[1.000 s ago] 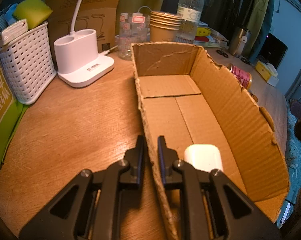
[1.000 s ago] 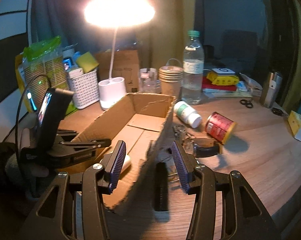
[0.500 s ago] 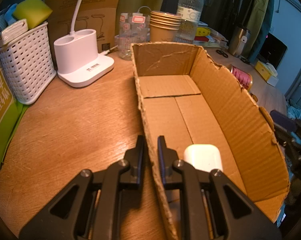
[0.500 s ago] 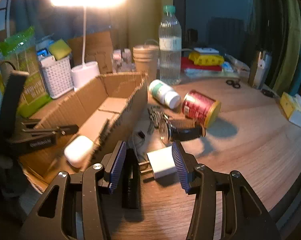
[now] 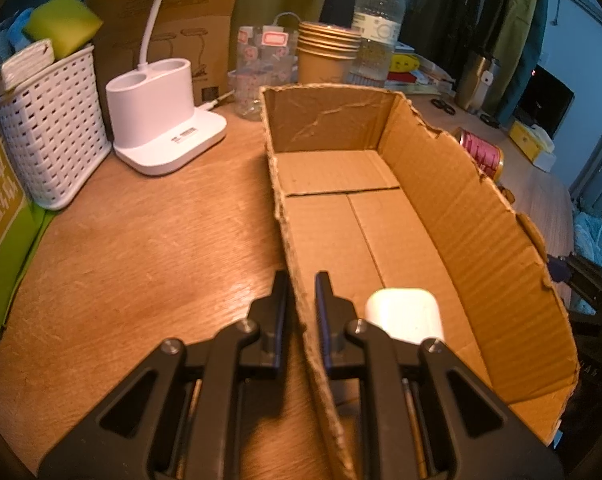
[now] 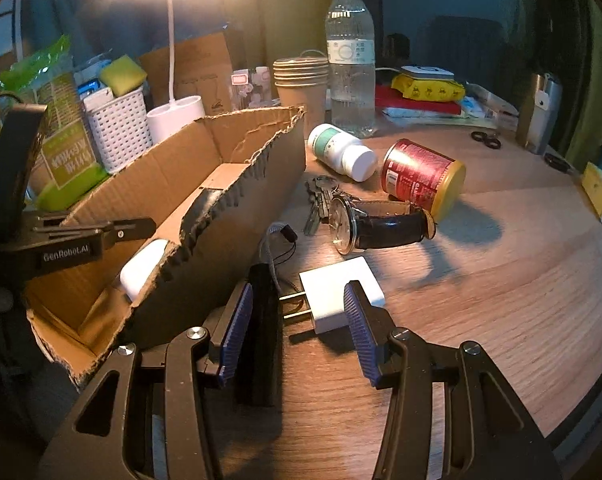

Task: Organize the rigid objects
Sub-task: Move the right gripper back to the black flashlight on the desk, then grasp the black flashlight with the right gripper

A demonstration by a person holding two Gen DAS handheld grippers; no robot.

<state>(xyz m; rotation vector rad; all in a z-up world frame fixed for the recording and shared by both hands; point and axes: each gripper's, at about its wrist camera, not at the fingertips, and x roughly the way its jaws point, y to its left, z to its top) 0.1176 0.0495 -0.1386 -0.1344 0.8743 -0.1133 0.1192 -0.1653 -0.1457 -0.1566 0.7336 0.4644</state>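
At the far left of the right wrist view, the left gripper (image 6: 135,228) reaches in over the near wall of the cardboard box (image 5: 473,216). Its own camera shows the fingers (image 5: 279,300) drawn close on either side of that wall, one outside and one inside, clamping the torn edge and apparently steadying the box. Inside, near that end of the floor, lies a smooth, rounded white case (image 5: 403,314), the only item packed so far; the rest of the floor is bare corrugated board with folded flaps and ragged rims.

Just right of the box, on the wood-grain table (image 6: 501,280), a slim black stick-shaped object (image 6: 261,320) with a thin lanyard lies beside the box's outer wall. Next comes a white plug adapter (image 6: 333,288), a glossy square block with two brass prongs pointing left. The right gripper (image 6: 297,322) hangs over it with ribbed blue pads (image 6: 359,332) spread wide, holding nothing; the adapter sits between them, so it looks like the next pick.

Further right and back lie a bunch of metal keys (image 6: 319,200), a wristwatch (image 6: 377,226) with a dark leather strap and shiny case, a white pill bottle (image 6: 341,152) on its side, and a red tin can (image 6: 421,178) with a gold lid, also tipped over. By this judgement the task is at an early stage: one item boxed, about six left.
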